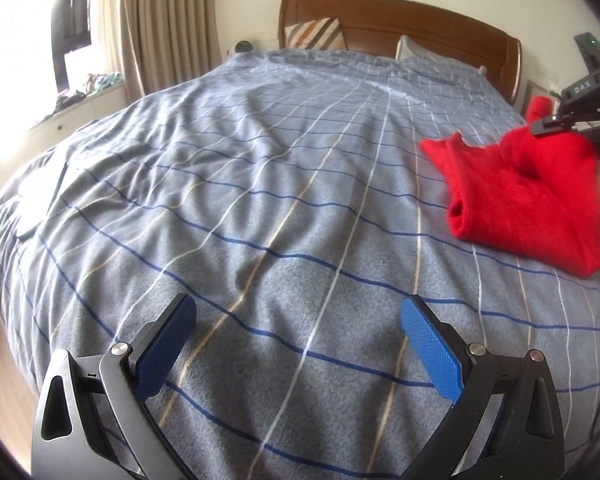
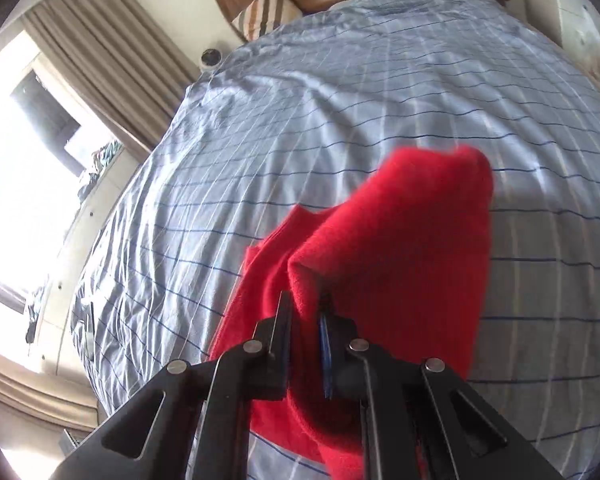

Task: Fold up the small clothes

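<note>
Right gripper [image 2: 305, 322], closed on a raised fold of the red sweater [image 1: 528, 196] lying at the bed's [image 1: 260, 200] right side, presumably to carry it over; left gripper [image 1: 296, 340] wide, empty, well apart.

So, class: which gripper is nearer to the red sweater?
Right. The right gripper is shut on the red sweater, lifting one edge. The left gripper is open above bare bedspread, well away from it.
</note>
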### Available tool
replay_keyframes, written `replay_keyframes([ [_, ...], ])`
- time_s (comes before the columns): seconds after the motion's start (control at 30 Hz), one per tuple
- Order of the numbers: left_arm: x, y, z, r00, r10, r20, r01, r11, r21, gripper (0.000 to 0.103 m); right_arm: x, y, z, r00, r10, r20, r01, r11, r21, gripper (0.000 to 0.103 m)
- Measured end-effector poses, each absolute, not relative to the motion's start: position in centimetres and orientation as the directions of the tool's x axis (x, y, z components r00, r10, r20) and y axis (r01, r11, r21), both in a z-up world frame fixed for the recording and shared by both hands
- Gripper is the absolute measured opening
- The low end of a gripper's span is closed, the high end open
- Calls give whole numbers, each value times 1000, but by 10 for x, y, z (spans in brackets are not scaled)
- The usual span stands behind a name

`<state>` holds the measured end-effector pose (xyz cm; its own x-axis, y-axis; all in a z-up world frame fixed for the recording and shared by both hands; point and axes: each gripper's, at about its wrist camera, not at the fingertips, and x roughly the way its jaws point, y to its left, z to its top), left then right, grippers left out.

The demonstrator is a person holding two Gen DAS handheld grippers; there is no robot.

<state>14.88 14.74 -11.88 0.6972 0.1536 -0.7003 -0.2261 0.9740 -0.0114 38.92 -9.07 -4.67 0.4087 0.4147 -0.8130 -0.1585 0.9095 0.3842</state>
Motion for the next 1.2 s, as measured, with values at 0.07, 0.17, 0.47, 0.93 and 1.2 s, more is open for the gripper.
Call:
replay_keyframes([
  [0.07,150,149,-120,692,155,-705,-233,972,-15,102,391,-65,-63,382,406,-830,-166,914,371,12],
  [0.17,153,151,-121,688,150,-711,-233,972,-21,102,389,-39,-79,373,388,-843,-179,921,345,12],
  [0.47,158,158,-123,674,130,-727,-240,970,-48,102,371,-60,-56,257,703,-664,-280,711,645,49],
  [0.93,154,150,-126,676,129,-726,-225,974,-37,102,303,-5,-64,457,294,-840,-559,829,-14,6],
  [1.2,155,146,-129,665,131,-735,-223,974,-28,102,298,5,-114,392,357,-848,-540,835,101,6],
])
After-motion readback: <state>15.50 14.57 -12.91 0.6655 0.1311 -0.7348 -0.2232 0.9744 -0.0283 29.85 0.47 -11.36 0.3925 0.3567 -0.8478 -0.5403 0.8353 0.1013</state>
